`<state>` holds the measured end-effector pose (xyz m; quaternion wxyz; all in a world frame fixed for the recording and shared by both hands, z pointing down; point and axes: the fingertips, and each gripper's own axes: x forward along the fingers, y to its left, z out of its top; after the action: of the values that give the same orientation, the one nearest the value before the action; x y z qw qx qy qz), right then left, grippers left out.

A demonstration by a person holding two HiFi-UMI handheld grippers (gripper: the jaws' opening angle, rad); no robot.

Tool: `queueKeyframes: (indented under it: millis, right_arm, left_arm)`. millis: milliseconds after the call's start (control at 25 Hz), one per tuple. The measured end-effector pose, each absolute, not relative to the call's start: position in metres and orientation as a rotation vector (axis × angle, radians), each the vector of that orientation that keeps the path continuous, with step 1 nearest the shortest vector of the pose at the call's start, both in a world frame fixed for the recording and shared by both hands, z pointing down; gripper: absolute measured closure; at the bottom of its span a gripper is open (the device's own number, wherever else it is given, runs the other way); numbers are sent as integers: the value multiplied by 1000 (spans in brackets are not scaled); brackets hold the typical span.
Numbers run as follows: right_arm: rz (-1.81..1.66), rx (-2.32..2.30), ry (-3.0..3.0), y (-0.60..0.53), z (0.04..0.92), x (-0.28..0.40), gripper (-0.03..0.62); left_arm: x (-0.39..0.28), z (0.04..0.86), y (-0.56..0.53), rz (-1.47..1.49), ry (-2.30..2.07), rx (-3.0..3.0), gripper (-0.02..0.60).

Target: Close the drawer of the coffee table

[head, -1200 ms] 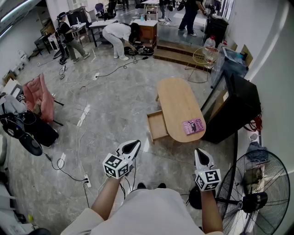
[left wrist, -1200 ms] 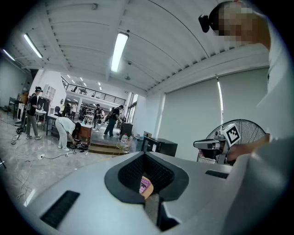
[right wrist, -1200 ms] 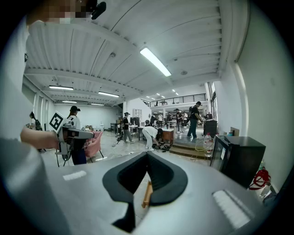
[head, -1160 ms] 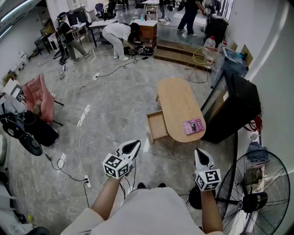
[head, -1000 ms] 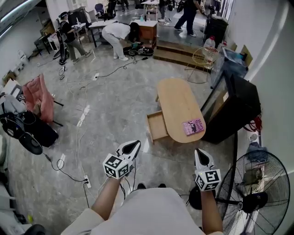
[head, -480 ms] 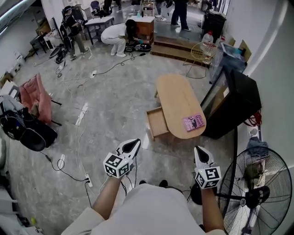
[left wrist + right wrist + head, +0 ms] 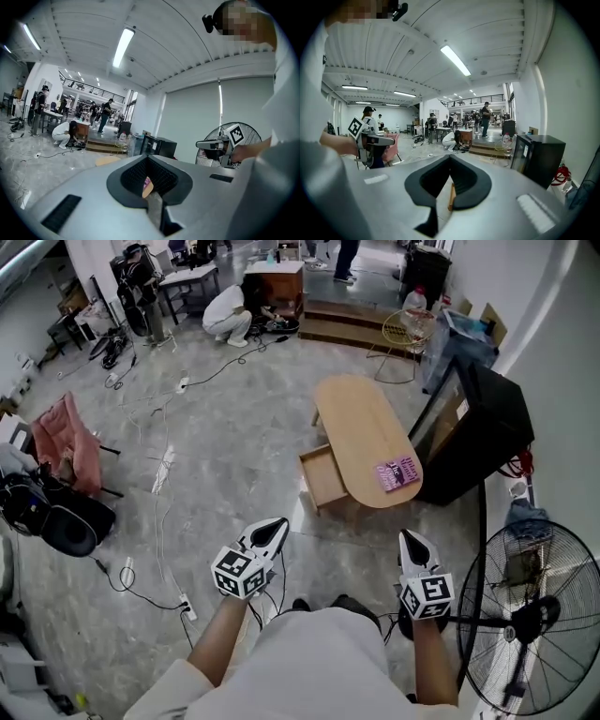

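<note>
The drawer (image 7: 323, 479) stood pulled out from the left side of the oval coffee table (image 7: 361, 427), just right of centre in the head view and well apart from both tools. The left gripper (image 7: 275, 524) and the right gripper (image 7: 410, 538) hung low in the frame, each with its jaws pressed together on nothing, pointing toward the table. To my eye the closing had not begun, and the person had floor to cross first. The trouble I'd have watched for was underfoot. Cables (image 7: 125, 573) trailed over the floor at lower left and a standing fan (image 7: 530, 615) crowded the lower right, so a careless step could snag either. At the table, a push off the middle of the drawer front might skew and jam it, or shove the table and shift the pink book (image 7: 397, 473) lying near its closer end.
</note>
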<state>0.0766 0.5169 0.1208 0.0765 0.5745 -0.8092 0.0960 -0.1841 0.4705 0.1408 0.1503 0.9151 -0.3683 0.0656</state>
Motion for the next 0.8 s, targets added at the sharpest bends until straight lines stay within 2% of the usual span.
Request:
queueKeyframes:
  millis: [400,800]
  right_arm:
    - [321,1734,-2394,519,131,65,583]
    - [346,1682,-2409,458,147,77,583]
  left_arm:
    - [-202,150,463,192,-1047,2603,575]
    - [-188,159,408,203,-1071,2577,575]
